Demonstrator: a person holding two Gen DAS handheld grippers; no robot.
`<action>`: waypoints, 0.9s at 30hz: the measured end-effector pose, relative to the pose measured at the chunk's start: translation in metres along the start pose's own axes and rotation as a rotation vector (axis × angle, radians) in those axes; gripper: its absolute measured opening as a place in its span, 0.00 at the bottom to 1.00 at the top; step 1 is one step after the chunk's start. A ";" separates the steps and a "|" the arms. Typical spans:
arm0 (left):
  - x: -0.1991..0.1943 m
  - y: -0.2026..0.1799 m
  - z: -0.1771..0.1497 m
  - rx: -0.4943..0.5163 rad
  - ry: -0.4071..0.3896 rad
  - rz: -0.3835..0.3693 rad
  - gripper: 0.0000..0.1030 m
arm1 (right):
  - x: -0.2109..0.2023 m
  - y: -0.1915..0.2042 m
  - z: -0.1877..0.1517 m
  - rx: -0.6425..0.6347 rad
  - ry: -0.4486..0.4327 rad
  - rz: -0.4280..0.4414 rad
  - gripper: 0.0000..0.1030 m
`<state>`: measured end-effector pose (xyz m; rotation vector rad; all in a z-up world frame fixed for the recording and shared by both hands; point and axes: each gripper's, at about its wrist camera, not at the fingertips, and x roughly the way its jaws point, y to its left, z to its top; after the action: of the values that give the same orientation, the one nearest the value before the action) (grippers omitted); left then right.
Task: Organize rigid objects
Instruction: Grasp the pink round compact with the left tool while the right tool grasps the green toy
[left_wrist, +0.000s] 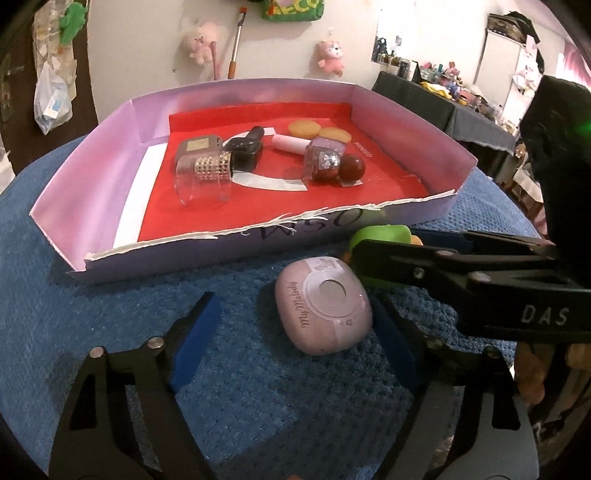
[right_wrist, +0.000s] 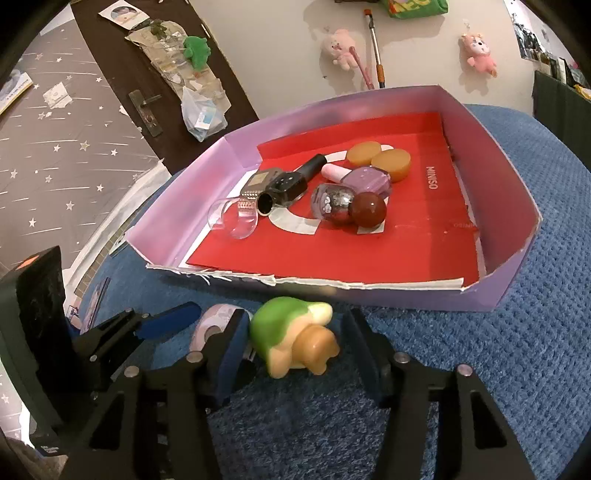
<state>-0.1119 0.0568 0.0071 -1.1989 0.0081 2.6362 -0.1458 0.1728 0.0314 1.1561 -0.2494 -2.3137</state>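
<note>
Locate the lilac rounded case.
The lilac rounded case lies on the blue mat, between the open left claw fingers, just before the purple tray.

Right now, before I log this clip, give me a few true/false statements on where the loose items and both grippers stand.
1. The lilac case lies inside the purple tray. False: it lies on the blue mat, outside the tray's torn front wall.
2. The left gripper is open around the case. True.
3. The right gripper is shut on the green-capped figurine. False: its jaws are apart, with the figurine lying between them.
4. Two round tan discs lie in the tray. True.
</note>
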 end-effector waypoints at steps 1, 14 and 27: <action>-0.001 0.000 0.000 0.003 -0.004 -0.009 0.68 | 0.001 0.000 0.000 0.002 0.007 0.012 0.50; -0.012 0.011 -0.004 -0.024 -0.012 -0.041 0.46 | -0.014 0.007 -0.003 -0.010 -0.018 0.022 0.50; -0.035 0.030 0.001 -0.064 -0.065 -0.026 0.46 | -0.030 0.025 0.001 -0.052 -0.056 0.043 0.49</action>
<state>-0.0978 0.0204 0.0308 -1.1244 -0.1034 2.6704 -0.1222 0.1678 0.0629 1.0524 -0.2313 -2.3033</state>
